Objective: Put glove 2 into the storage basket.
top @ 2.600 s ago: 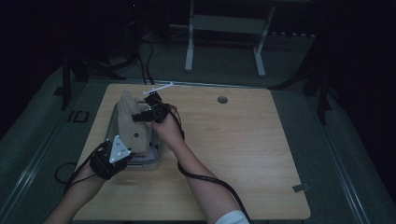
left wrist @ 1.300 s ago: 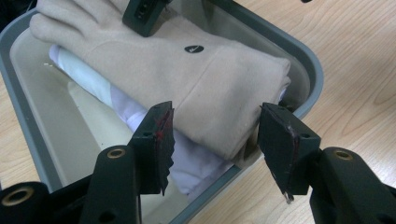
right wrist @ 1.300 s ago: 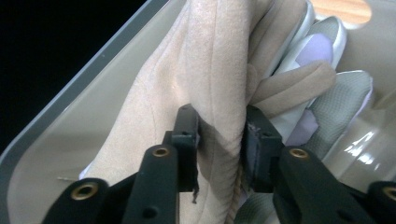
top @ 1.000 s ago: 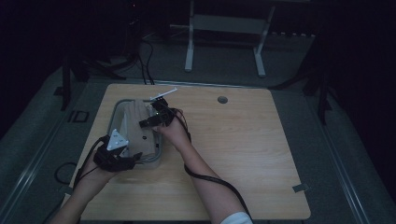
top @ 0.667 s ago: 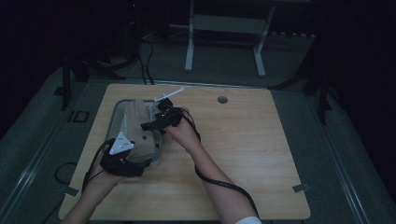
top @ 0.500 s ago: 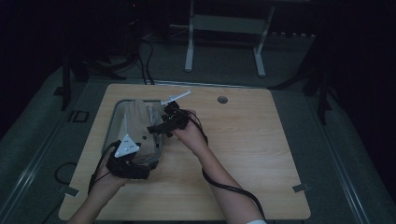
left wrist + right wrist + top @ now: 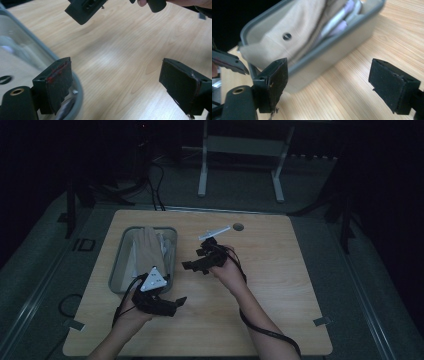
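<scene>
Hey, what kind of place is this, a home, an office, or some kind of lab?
Probably a lab or recording room, not a home. A person works a hand-held left gripper and right gripper over a bare wooden table holding one grey bin, in a dark room with cables on the carpet.

I was working in what looked like a dim lab or recording studio rather than a home. The wooden counter stood alone on grey carpet, with a cable port cut into its top. Black cables trailed across the floor behind it, near the white legs of a metal stand. Tape marks sat at the counter's edges.
</scene>
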A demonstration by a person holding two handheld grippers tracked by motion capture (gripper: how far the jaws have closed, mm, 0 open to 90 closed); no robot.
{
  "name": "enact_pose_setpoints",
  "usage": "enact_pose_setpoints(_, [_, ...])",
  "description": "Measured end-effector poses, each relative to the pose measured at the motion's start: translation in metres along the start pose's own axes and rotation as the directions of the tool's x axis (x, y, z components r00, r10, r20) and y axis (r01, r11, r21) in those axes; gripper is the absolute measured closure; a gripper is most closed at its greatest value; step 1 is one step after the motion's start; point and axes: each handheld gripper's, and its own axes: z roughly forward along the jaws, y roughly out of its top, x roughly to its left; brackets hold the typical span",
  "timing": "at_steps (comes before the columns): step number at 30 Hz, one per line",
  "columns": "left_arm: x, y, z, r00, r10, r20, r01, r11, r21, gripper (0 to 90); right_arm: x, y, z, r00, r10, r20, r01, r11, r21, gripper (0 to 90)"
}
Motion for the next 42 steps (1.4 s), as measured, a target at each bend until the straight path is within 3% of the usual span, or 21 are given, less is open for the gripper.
enact_pose_setpoints(6, [-0.008,0.000,0.012,0.9993,0.003,0.037,-0.003,1.0000,0.003,11.9,-0.009,-0.022,-0.011,0.9997,-0.008,0.021,0.008,1.000,0.009,16.2])
enact_pose_setpoints(16, [-0.023,-0.008,0.034,0.9932,0.058,0.101,-0.061,0.9978,0.026,12.0,-0.020,-0.058,-0.019,0.9992,0.005,0.040,-0.006,1.000,0.026,16.2])
enact_pose_setpoints(31, [-0.035,-0.027,0.061,0.9843,0.059,0.166,-0.074,0.9940,0.081,12.0,-0.022,-0.097,-0.016,0.9997,-0.018,0.017,0.018,0.999,0.030,16.2])
enact_pose_setpoints(42, [-0.041,-0.030,0.075,0.9750,0.073,0.210,-0.093,0.9919,0.087,11.9,-0.027,-0.121,-0.018,0.9977,-0.053,0.043,0.051,0.998,0.037,15.7])
